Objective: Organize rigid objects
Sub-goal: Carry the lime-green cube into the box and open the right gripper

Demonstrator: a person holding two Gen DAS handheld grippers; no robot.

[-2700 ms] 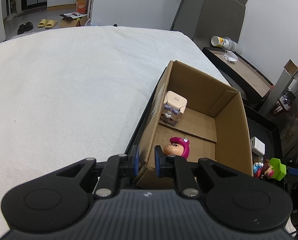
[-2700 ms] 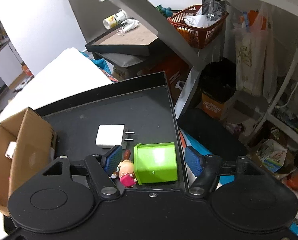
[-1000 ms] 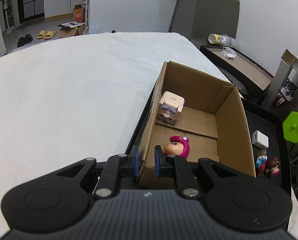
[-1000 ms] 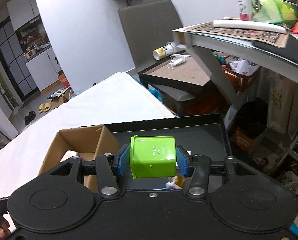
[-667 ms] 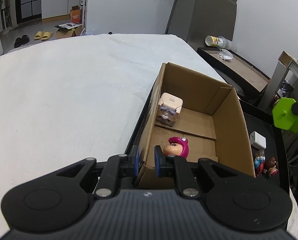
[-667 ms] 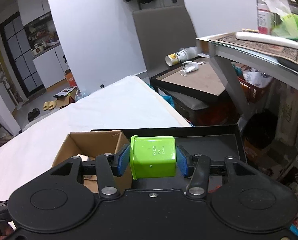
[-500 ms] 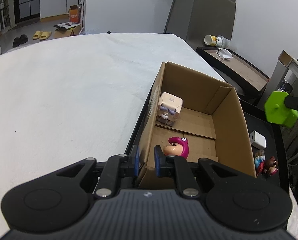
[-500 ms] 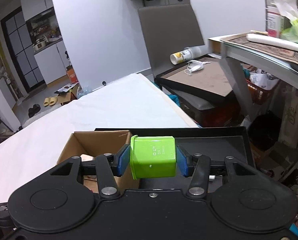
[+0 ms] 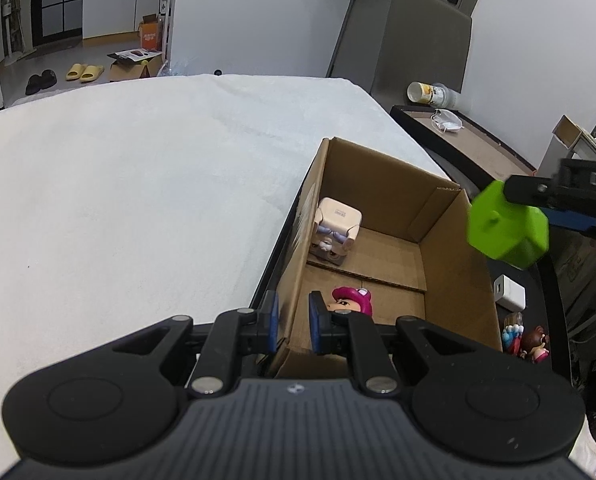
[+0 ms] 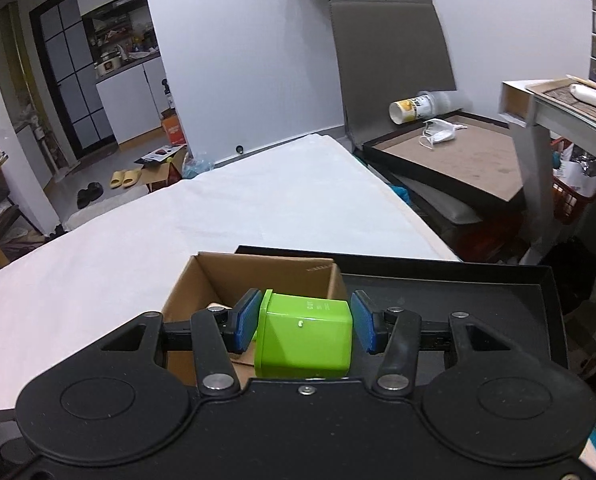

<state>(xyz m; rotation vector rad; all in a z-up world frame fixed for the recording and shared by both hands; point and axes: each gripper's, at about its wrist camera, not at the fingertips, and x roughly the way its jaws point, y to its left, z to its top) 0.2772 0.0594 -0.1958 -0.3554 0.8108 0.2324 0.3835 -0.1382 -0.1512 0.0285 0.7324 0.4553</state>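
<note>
The big white table (image 9: pixel 138 208) is sitting just as it was a moment ago, and the cardboard box (image 9: pixel 449 264) is staying put on the black tray (image 10: pixel 477 292) at the table's near corner. What is changing is the green cube (image 10: pixel 303 338): a couple of seconds back it was lying on the tray beside the small figurines, and now it is riding up in the air, coming in over the box's right wall in the left wrist view (image 9: pixel 505 226). The right gripper (image 10: pixel 305 327) is clamping it between the blue pads, jaws partly closed with the cube filling the gap, its lettered face tilting a little more than half a second ago. The left gripper (image 9: pixel 292 322) is sitting where it was, nearly closed and pinching the box's near left wall, one pad outside and one inside. Inside the box, the pale cube toy (image 9: pixel 335 232) is resting in the far compartment and the pink-hatted figurine (image 9: pixel 349 300) in the near one. Out on the tray, the white charger (image 9: pixel 509 292) and the two small figurines (image 9: pixel 525 340) are waiting just beside the box.
</note>
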